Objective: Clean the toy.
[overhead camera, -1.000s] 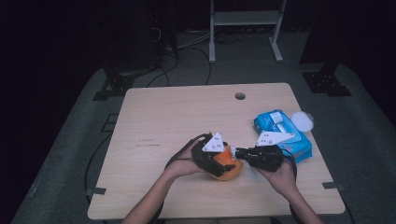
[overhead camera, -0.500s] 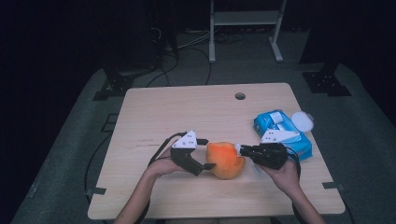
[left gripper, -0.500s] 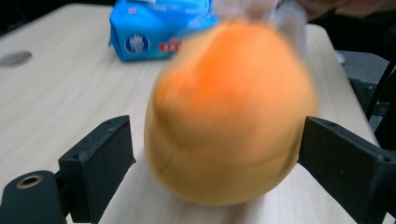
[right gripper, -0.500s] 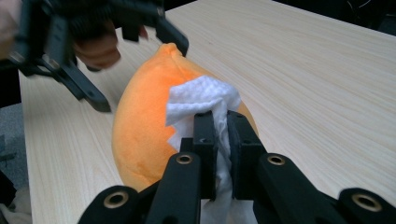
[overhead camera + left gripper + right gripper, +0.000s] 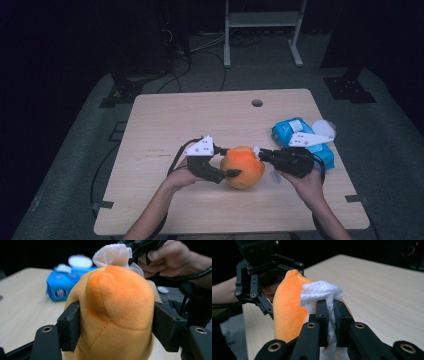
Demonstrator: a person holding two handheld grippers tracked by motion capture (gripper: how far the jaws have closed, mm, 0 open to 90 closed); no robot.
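Note:
An orange plush toy sits on the wooden table near its front edge. My left gripper comes at it from the left. Its jaws have just been closing, and its pads now press on both sides of the plush toy. My right gripper is shut on a white wipe and holds it against the toy's right upper side. A hand grips each tool.
A blue pack of wipes with a white flip lid lies at the right edge of the table, just behind my right hand. A small round hole is at the table's far side.
My left gripper drew back to the left off the plush toy with wide jaws, then came in again and closed on the toy's sides. The right gripper and wipe stayed put.

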